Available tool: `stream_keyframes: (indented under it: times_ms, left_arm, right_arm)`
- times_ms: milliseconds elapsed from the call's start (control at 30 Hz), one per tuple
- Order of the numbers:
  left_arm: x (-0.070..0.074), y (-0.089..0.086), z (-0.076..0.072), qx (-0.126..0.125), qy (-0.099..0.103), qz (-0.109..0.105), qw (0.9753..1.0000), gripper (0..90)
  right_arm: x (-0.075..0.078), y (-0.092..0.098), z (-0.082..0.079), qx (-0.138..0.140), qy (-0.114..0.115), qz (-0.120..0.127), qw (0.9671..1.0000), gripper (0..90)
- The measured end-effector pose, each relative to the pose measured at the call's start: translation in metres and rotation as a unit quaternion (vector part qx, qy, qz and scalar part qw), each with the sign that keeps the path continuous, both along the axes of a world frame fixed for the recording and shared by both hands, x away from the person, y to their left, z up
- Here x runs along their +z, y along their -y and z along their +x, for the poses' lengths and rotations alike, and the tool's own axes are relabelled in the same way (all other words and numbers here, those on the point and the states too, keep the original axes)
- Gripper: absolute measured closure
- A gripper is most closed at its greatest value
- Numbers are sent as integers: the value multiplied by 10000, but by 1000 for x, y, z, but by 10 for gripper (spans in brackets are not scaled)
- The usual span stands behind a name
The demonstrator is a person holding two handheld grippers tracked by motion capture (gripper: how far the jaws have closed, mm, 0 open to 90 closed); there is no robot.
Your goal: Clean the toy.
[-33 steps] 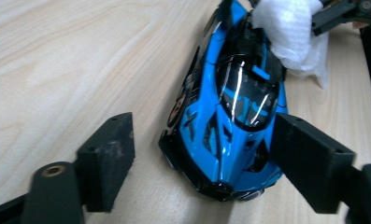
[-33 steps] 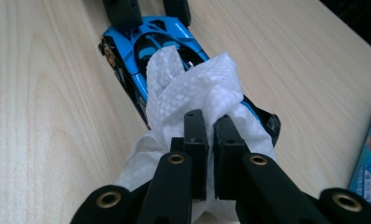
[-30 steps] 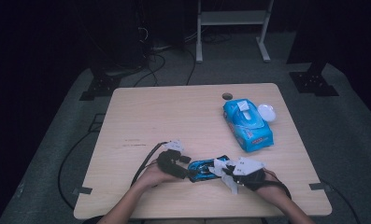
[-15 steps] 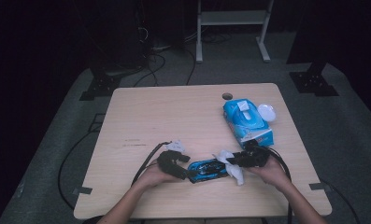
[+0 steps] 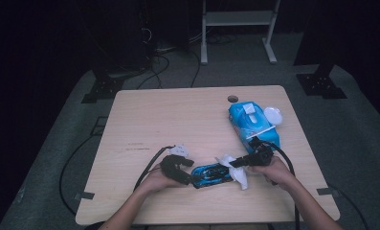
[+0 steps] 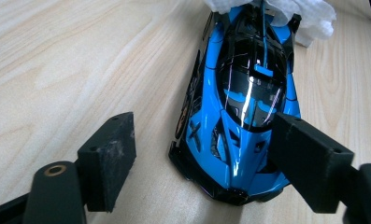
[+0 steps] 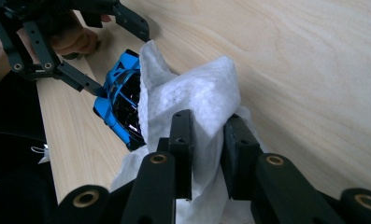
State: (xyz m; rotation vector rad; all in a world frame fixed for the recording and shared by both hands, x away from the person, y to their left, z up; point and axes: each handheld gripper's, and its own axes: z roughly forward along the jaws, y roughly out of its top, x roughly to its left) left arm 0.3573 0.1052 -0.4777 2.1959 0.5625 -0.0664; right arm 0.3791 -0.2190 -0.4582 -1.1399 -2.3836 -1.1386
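Toy car (image 5: 211, 173) near front table (image 5: 178, 120) edge, between both grippers. Left gripper (image 6: 202, 154) spread wide around the car's nose, bracing, not clamped. Right gripper (image 7: 206, 154) clenched on a white wipe (image 7: 197, 93), now pressed onto the car's far end; a second ago lower and nearer the person, since swung up toward the wipes pack (image 5: 252, 125). Likely mid-wipe, cleaning under way. Pale wood tabletop, small white lid (image 5: 273, 115) beside the pack. Dark room, grey carpet, cables, white stand behind.
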Motion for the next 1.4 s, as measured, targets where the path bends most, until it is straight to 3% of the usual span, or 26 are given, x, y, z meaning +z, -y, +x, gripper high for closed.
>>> stream_keyframes:
  times_ms: [133, 200, 233, 267, 300, 333, 367, 400, 467, 533, 567, 600, 633, 667, 700, 767, 833, 867, 900, 933, 967, 1100, 1200, 1333, 1367, 1400]
  left_arm:
    - [0, 0, -1, -30, -77, -50, 10000, 189]
    - [0, 1, -2, -75, -184, -80, 9998, 190]
    - [0, 1, -3, -150, -276, -126, 9994, 193]
    - [0, 1, -3, -150, -276, -126, 9994, 211]
    - [0, 0, -2, -327, -472, -206, 9981, 248]
    - [0, 0, -2, -327, -472, -206, 9981, 288]
    - [-1, -1, -3, -488, -654, -379, 9959, 341]
    - [0, -1, -3, -562, -661, -410, 9954, 387]
    - [0, -1, -4, -619, -629, -451, 9951, 491]
    - [3, 1, -7, -654, -521, -477, 9954, 526]
    - [5, 2, -9, -683, -339, -498, 9958, 534]
    - [5, 2, -9, -683, -339, -498, 9958, 558]
    - [8, 0, -10, -663, -154, -616, 9958, 591]
    - [8, 0, -10, -663, -154, -616, 9958, 619]
    - [13, -1, -9, -567, 163, -573, 9966, 628]
    - [14, -3, -8, -501, 254, -598, 9966, 653]
    - [14, -3, -9, -424, 520, -549, 9962, 658]
    - [14, -3, -9, -424, 520, -549, 9962, 662]
    - [15, -3, -10, -390, 835, -420, 9949, 663]
    - [15, -3, -10, -390, 835, -420, 9949, 663]
    - [15, -3, -10, -359, 1111, -331, 9926, 663]
    - [14, -4, -10, -451, 1306, -320, 9899, 663]
    - [13, -5, -11, -515, 1347, -335, 9890, 654]
    - [12, -5, -10, -508, 1169, -460, 9908, 616]
    - [11, -4, -10, -453, 1062, -451, 9923, 615]
    - [10, -3, -11, -439, 1102, -347, 9923, 616]
  right_arm:
    - [1, 4, -8, 36, 349, 226, 9991, 796]
    - [5, 4, -22, 168, 1068, 139, 9940, 801]
    - [6, 4, -27, 217, 1249, 96, 9919, 806]
    - [6, 4, -27, 217, 1249, 96, 9919, 806]
    - [10, 3, -40, 314, 1782, -36, 9835, 817]
    - [10, 3, -40, 314, 1782, -36, 9835, 817]
    - [11, 3, -49, 332, 2051, -117, 9781, 821]
    - [11, 3, -53, 326, 2173, -173, 9754, 820]
    - [11, 3, -56, 294, 2252, -190, 9737, 819]
    - [11, 2, -63, 187, 2453, -267, 9689, 819]
    - [11, 2, -64, 165, 2521, -296, 9671, 821]
    - [11, 2, -64, 165, 2521, -296, 9671, 821]
    - [13, 1, -65, 131, 2652, -393, 9633, 829]
    - [13, 1, -65, 131, 2652, -393, 9633, 829]
    - [14, 0, -65, 149, 2757, -498, 9598, 829]
    - [16, -4, -64, 190, 2879, -657, 9552, 830]
    - [16, -8, -61, 130, 2997, -766, 9509, 831]
    - [16, -8, -61, 130, 2997, -766, 9509, 831]
    - [15, -11, -57, 83, 3028, -811, 9496, 831]
    - [15, -11, -57, 83, 3028, -811, 9496, 831]
    - [15, -14, -51, 34, 2980, -885, 9504, 825]
    - [18, -15, -51, 30, 2961, -993, 9500, 816]
    - [24, -13, -59, -23, 3031, -1037, 9473, 819]
    - [36, -14, -66, -98, 3055, -983, 9471, 824]
    - [46, -20, -66, -150, 2978, -768, 9514, 825]
    - [50, -25, -66, -150, 2961, -687, 9526, 825]
